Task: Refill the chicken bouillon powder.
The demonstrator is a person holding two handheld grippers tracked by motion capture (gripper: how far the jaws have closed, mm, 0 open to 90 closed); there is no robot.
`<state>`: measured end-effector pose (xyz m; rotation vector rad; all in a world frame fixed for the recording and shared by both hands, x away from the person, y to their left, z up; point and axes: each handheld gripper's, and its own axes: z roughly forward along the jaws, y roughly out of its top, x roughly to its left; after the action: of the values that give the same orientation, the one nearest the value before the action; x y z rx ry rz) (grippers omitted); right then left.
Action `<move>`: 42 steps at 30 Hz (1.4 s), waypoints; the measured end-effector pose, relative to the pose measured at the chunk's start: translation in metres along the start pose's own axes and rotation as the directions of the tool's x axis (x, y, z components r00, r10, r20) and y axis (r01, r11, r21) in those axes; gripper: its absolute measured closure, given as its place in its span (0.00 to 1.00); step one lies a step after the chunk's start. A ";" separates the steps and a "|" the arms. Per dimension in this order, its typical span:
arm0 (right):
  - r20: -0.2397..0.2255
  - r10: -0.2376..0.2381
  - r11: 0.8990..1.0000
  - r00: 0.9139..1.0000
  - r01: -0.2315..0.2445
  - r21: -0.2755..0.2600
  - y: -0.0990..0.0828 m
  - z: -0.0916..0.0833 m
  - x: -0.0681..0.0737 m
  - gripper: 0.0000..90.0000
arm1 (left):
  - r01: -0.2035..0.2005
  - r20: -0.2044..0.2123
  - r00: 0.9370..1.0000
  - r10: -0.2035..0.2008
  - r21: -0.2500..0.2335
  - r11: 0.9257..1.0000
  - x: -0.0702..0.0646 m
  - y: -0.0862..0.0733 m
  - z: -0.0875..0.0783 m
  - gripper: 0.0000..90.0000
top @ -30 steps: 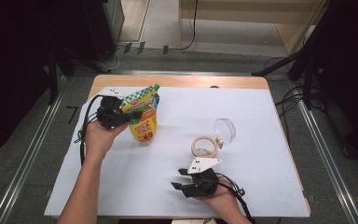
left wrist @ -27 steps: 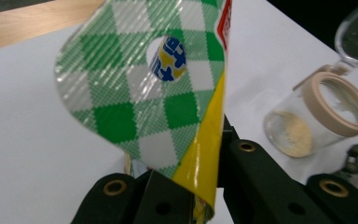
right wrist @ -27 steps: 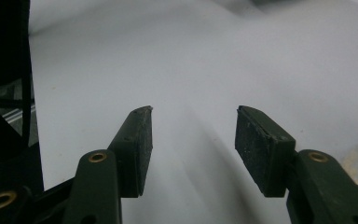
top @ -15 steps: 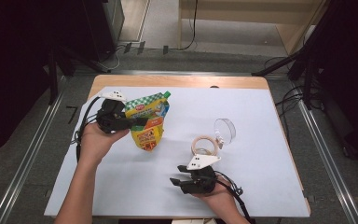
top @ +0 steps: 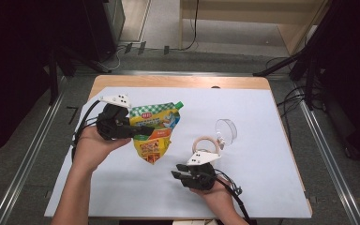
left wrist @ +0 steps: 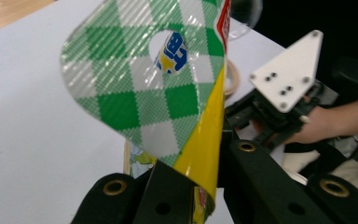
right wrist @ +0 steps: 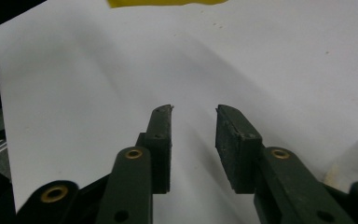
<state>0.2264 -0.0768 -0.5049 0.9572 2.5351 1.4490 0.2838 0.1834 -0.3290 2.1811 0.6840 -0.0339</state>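
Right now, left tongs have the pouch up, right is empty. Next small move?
Probably bring the right tongs up to the hanging lower end of the pouch. The left tongs pinch it by its checked top edge, lifted off the white table, while the right tongs, jaws just closing, grip nothing.

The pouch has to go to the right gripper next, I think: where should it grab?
Probably the pouch's lower tip, from below: it hangs free under the left gripper, which pinches the flat top edge. The right gripper is open with nothing between its jaws.
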 end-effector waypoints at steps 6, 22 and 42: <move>0.056 -0.022 0.999 0.998 0.024 -0.039 0.002 -0.005 0.002 0.87 | -0.043 0.083 0.996 0.041 0.014 0.999 -0.021 0.008 0.002 1.00; 0.082 -0.130 0.989 0.988 0.135 -0.056 0.001 -0.003 0.016 0.86 | 0.001 0.239 0.971 -0.022 0.088 0.996 -0.031 0.010 0.023 1.00; -0.067 -0.191 0.982 0.979 0.189 -0.026 0.008 0.003 0.058 0.87 | 0.075 -0.010 0.997 -0.075 0.023 0.997 -0.038 0.016 0.044 0.95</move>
<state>0.1848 -0.0403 -0.4870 0.6513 2.5723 1.4710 0.2687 0.1253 -0.3370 2.1788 0.7734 -0.0719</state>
